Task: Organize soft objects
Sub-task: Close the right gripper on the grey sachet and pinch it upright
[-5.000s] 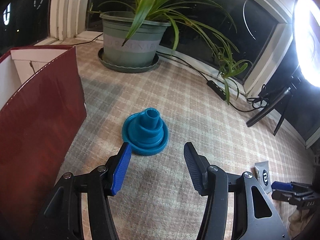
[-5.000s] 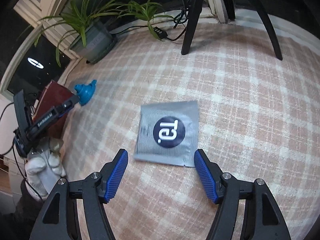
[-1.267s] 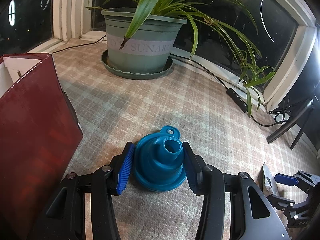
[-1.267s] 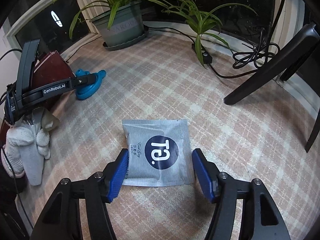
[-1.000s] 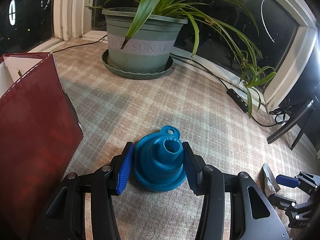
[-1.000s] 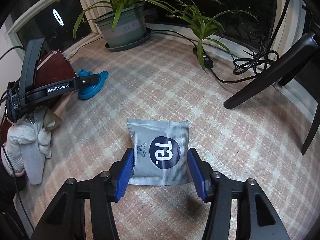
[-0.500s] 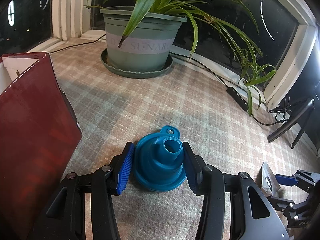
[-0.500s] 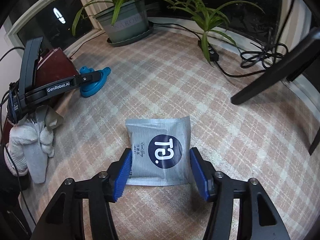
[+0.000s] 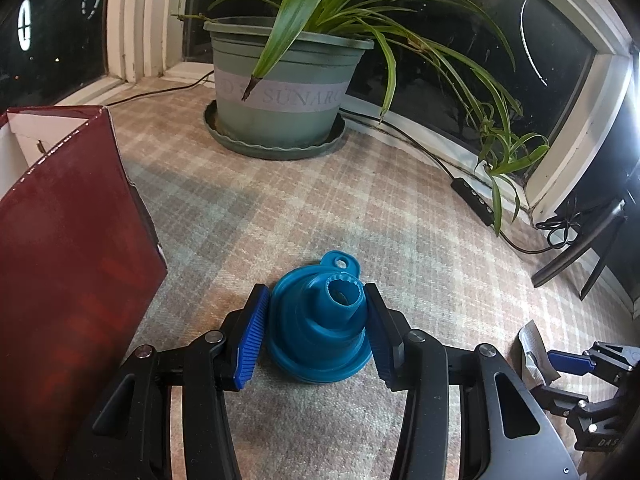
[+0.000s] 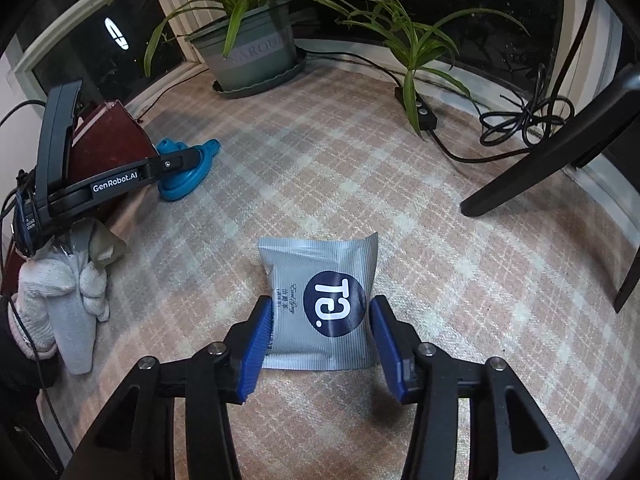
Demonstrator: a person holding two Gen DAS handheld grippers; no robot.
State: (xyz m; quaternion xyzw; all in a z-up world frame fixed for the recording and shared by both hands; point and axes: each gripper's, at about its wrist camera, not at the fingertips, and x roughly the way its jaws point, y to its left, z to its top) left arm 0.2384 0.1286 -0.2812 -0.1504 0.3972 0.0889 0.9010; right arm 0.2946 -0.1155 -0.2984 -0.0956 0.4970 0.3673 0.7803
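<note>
Left wrist view. The left gripper [image 9: 314,336] is pressing its blue pads [image 9: 251,342] on both sides of the funnel [image 9: 320,332], a blue collapsible one standing mouth-down on the plaid cloth [image 9: 300,184]; the grip is looking closed on it, though it is not lifted. The red box [image 9: 68,248], open at the top, is standing just left of the funnel. The plant pot [image 9: 280,96] is sitting well beyond the funnel by the window. A power strip [image 9: 472,200] is lying far right of the pot. The right gripper [image 9: 568,362] is showing at the lower right edge, well apart from the funnel.

Right wrist view. The right gripper [image 10: 322,344] is closing its jaws on the pouch [image 10: 320,308], a grey packet with a dark round logo lying flat on the cloth [image 10: 360,160]; the pads are sitting at its two side edges and the foil is bulging slightly. The left gripper [image 10: 176,164] is working far left of the pouch, its tip over the funnel [image 10: 188,176], with a gloved hand [image 10: 60,284] behind it. The box [image 10: 108,136] is standing beside the funnel.

Progress, as judged: both items are grasped or nearly so, neither is raised. Nothing is seen inside the box. Carrying and placing are both remaining, presumably into the box.
</note>
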